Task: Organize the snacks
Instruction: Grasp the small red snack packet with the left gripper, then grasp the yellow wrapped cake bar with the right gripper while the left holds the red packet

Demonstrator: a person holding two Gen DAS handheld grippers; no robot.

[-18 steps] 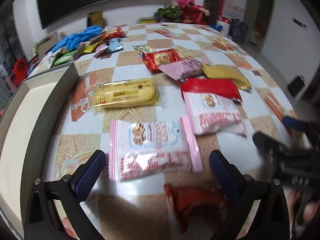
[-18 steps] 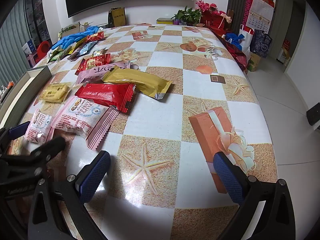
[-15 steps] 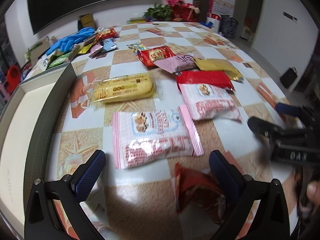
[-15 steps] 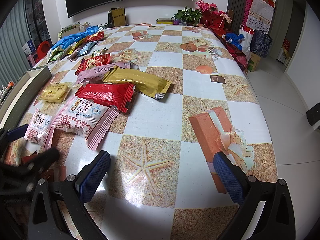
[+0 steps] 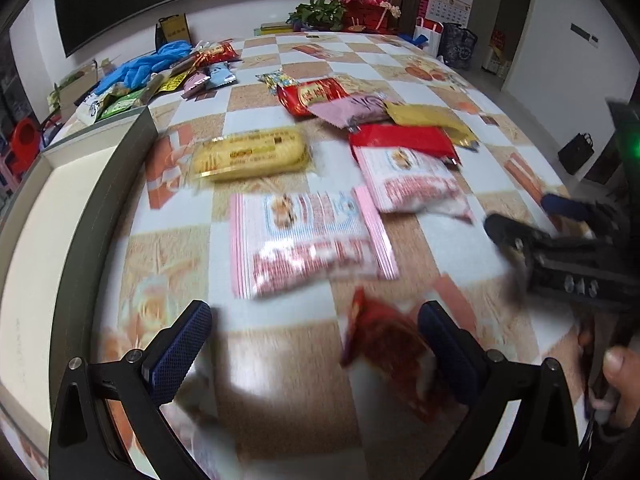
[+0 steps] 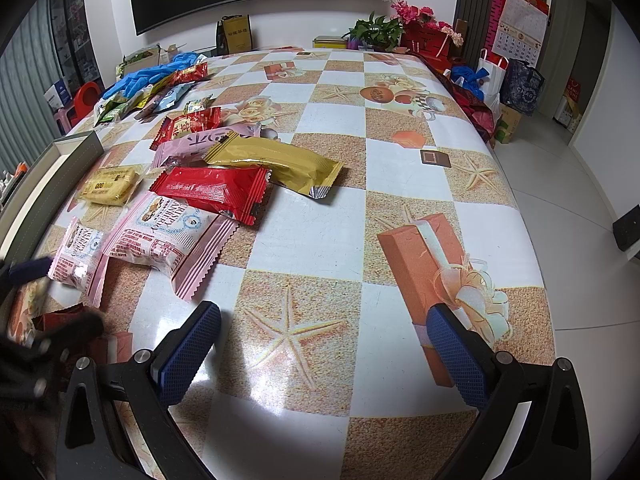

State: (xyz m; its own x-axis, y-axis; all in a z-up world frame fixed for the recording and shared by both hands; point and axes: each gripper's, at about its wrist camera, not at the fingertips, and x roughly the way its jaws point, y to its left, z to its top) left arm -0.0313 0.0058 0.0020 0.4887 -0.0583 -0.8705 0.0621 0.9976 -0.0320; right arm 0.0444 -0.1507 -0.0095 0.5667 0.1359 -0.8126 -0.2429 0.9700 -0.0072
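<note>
Now my left claw (image 5: 314, 342), jaws apart, hovers with the red snack packet (image 5: 380, 336) just inside its right finger, ready to pick it up.

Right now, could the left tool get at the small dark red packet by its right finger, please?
Probably yes: the left tool is open, the dark red packet lies flat just inside its right finger, and nothing covers it.

Checkered table (image 6: 400, 208) with scattered snack packets (image 6: 208, 190), blue gloves (image 6: 148, 74) and a shallow box (image 5: 60, 208) at its left edge.
</note>
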